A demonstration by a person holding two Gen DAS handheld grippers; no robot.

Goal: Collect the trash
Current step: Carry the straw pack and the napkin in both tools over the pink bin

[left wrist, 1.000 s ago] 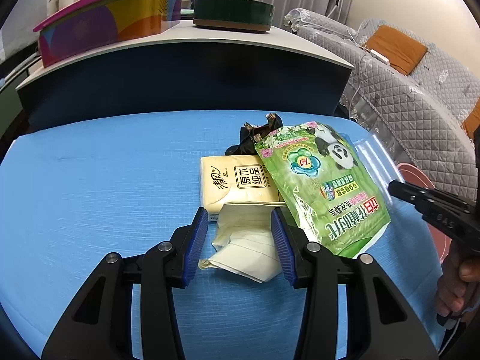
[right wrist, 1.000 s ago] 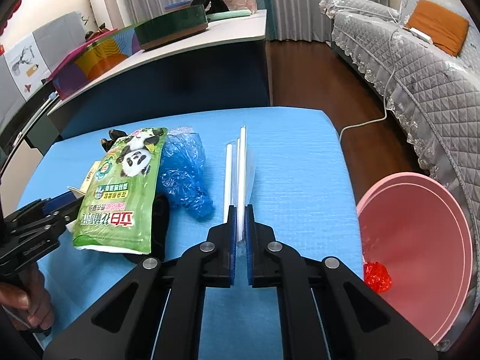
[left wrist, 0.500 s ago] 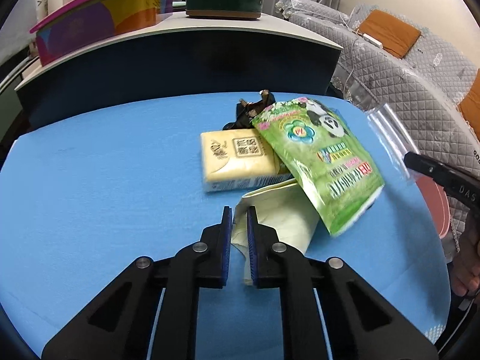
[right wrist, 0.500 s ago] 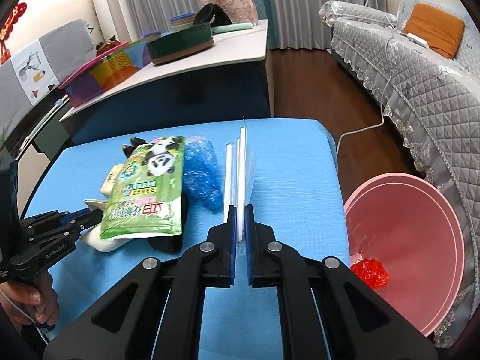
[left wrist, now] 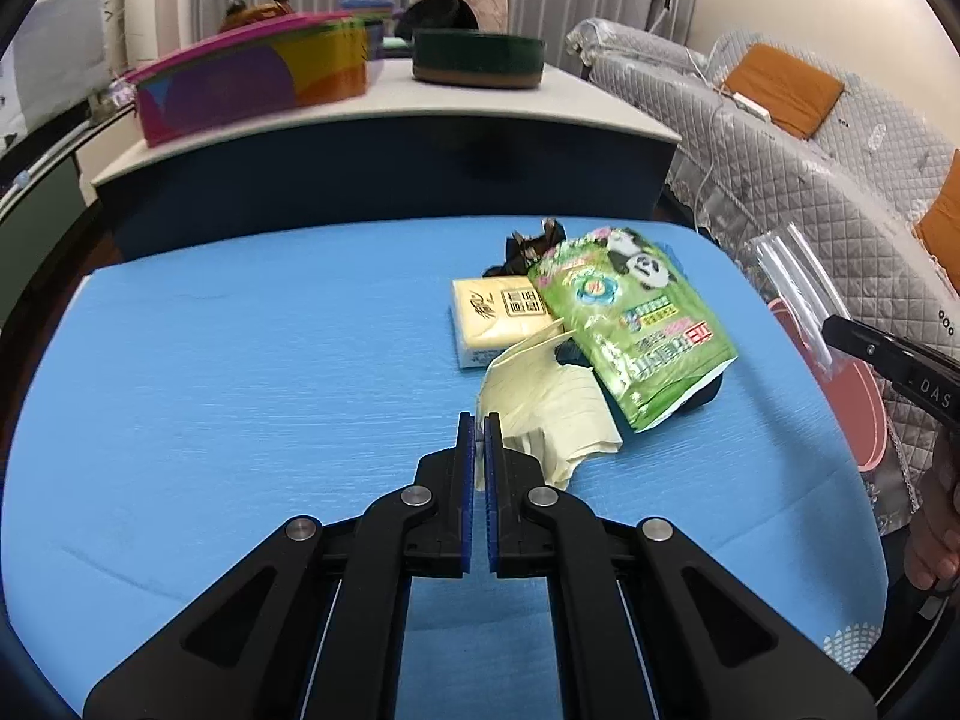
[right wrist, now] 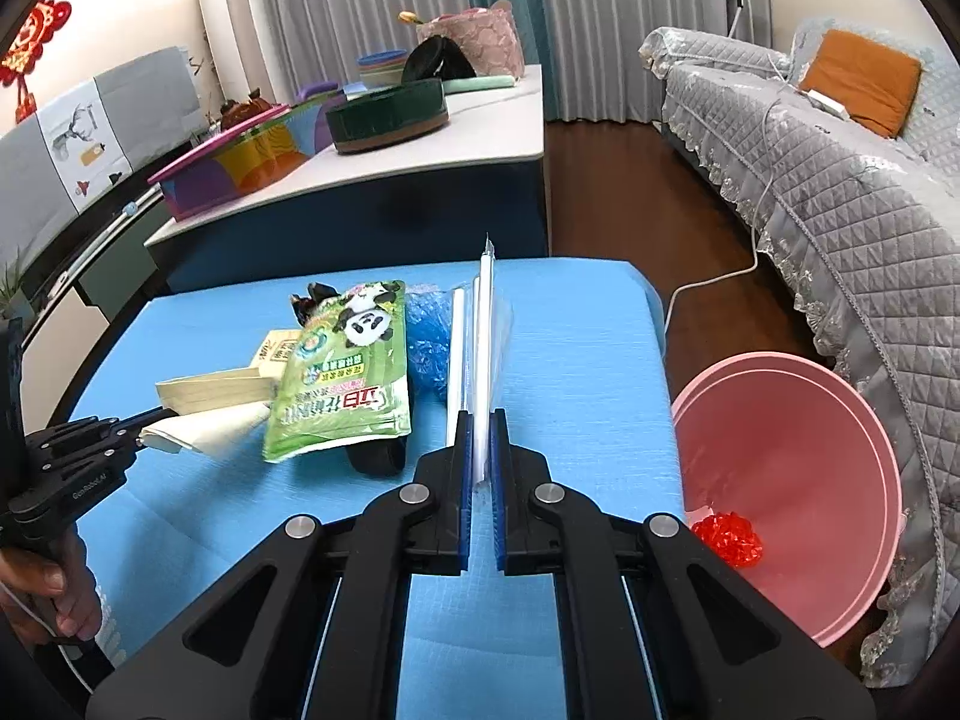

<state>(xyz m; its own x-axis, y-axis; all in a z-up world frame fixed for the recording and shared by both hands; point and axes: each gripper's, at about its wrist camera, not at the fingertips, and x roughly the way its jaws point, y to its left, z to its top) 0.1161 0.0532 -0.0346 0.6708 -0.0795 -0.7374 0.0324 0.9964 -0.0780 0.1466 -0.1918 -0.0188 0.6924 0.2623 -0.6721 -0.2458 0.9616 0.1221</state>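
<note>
We note the left hand-held gripper (left wrist: 479, 426) clamped on a crumpled cream paper wrapper (left wrist: 549, 405) above the blue foam worktop (left wrist: 240, 372). The right hand-held gripper (right wrist: 480, 426) pinches a clear plastic sleeve (right wrist: 487, 336) edge-on, beside a round pink bin (right wrist: 798, 474).

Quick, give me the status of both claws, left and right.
Left claw: closed, pinching the cream paper wrapper.
Right claw: closed, holding the clear plastic sleeve of straws.
</note>
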